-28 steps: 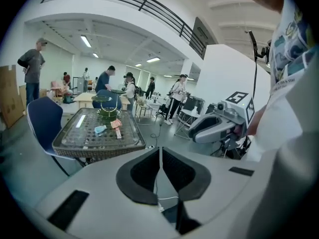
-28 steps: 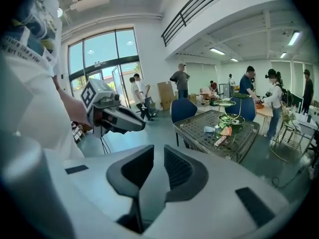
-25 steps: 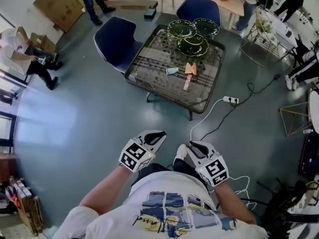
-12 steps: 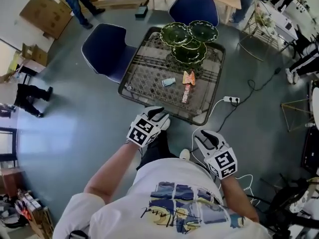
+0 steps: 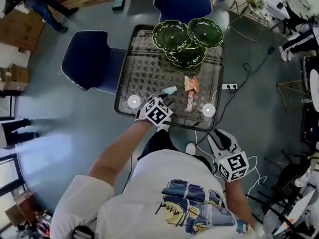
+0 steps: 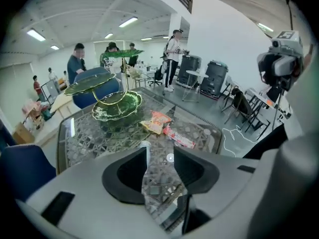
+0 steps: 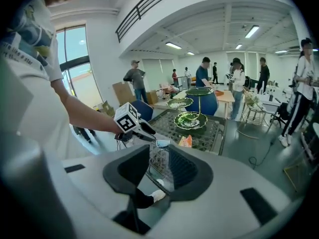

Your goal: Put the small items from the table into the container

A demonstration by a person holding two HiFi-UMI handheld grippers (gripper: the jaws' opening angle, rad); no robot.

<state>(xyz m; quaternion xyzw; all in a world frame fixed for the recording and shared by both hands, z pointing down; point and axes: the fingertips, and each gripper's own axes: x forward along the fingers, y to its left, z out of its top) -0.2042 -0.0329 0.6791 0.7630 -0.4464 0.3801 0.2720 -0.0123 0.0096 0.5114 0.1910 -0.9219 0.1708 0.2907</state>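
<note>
Left gripper (image 5: 161,103) hovering over near edge of glass table (image 5: 133,76), jaws opening, nothing between them. Right gripper (image 5: 222,140) hanging off table, jaws standing wide apart, empty. Three small items lying on table:
- one pale-blue packet (image 5: 170,90) just beyond left gripper
- one orange packet (image 5: 191,83)
- one long red wrapper (image 5: 189,102)

One tiered stand (image 5: 187,39) with three green dishes sitting at far end. Two blue chairs (image 5: 92,59) standing beside table.

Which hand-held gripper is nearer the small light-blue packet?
Left. The left hand-held gripper sits just short of the small light-blue packet, jaws opening, nothing between them; the right hand-held gripper hangs beyond the glass table's near edge.
</note>
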